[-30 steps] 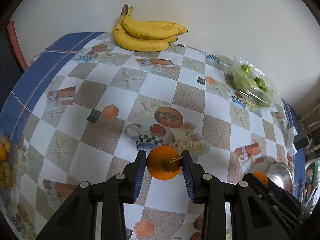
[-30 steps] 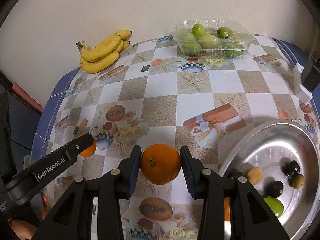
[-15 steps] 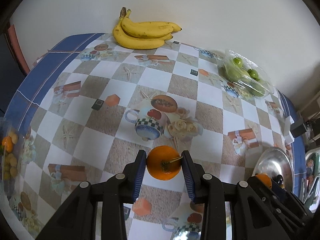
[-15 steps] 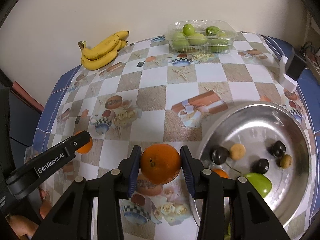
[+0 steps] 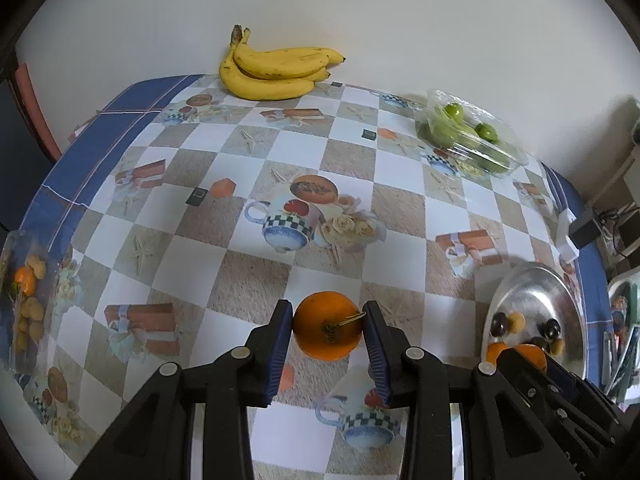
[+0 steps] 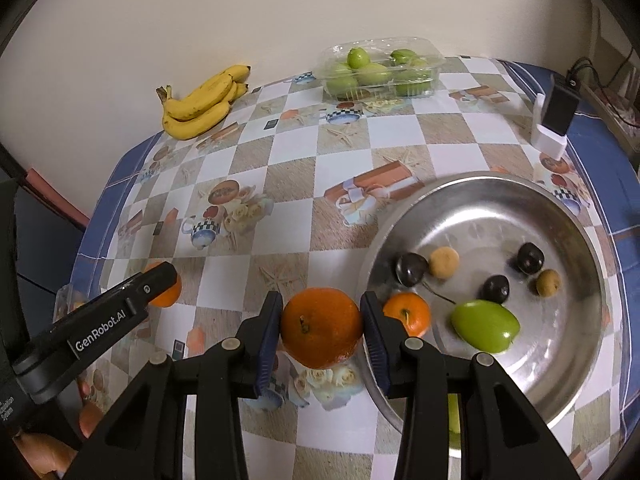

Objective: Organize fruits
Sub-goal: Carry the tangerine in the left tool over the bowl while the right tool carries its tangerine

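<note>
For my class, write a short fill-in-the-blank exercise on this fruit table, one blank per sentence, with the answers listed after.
1. Each gripper is shut on an ____.
2. The green fruits by the wall sit in a clear plastic ____.
3. The bananas lie against the ____.
4. The metal bowl holds ____ dark round fruits.

Answers: orange; container; wall; three

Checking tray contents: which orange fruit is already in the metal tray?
The small orange at the tray's near rim; the other two sit clamped in grippers.

Plain cream wall (image 5: 400,20) behind checkered-clothed table (image 6: 344,184).
</note>
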`<action>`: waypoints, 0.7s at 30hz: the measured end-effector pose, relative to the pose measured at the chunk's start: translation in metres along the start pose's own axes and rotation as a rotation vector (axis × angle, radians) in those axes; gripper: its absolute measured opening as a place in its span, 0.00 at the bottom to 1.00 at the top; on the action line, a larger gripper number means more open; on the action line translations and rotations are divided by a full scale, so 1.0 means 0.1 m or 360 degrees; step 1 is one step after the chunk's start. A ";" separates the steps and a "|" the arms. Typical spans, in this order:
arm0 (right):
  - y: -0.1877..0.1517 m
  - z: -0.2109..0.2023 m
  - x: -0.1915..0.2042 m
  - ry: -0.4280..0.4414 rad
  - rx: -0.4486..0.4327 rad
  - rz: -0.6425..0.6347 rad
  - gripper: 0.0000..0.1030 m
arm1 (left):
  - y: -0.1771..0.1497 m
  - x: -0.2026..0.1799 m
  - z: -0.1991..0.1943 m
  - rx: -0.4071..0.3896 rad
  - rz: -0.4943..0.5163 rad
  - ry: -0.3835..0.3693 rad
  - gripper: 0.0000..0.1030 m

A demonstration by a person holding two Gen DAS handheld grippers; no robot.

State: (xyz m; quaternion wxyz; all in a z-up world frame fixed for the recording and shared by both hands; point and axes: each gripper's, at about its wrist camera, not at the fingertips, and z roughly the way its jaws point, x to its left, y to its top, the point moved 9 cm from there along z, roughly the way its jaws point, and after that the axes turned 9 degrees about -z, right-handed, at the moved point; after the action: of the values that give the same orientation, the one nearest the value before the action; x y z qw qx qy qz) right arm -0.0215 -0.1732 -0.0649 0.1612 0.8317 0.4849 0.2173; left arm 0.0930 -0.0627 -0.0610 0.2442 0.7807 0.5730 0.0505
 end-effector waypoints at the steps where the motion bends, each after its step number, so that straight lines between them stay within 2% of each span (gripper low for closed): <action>1: -0.02 -0.01 0.00 0.0002 0.0001 0.0003 0.40 | -0.02 -0.01 -0.01 0.0000 0.0005 -0.0004 0.38; 10: -0.18 -0.07 -0.10 -0.0009 0.0056 0.0051 0.40 | -0.16 -0.14 -0.14 0.0007 0.0013 -0.0066 0.37; 21: -0.17 -0.20 -0.39 -0.0049 0.0019 0.0121 0.40 | -0.28 -0.47 -0.17 0.0025 0.0113 -0.0132 0.38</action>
State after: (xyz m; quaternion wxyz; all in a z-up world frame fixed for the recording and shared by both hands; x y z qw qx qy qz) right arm -0.0611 -0.1984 -0.0637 0.1551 0.8538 0.4516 0.2076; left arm 0.0465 -0.0942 -0.0492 0.2596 0.8038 0.5348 0.0223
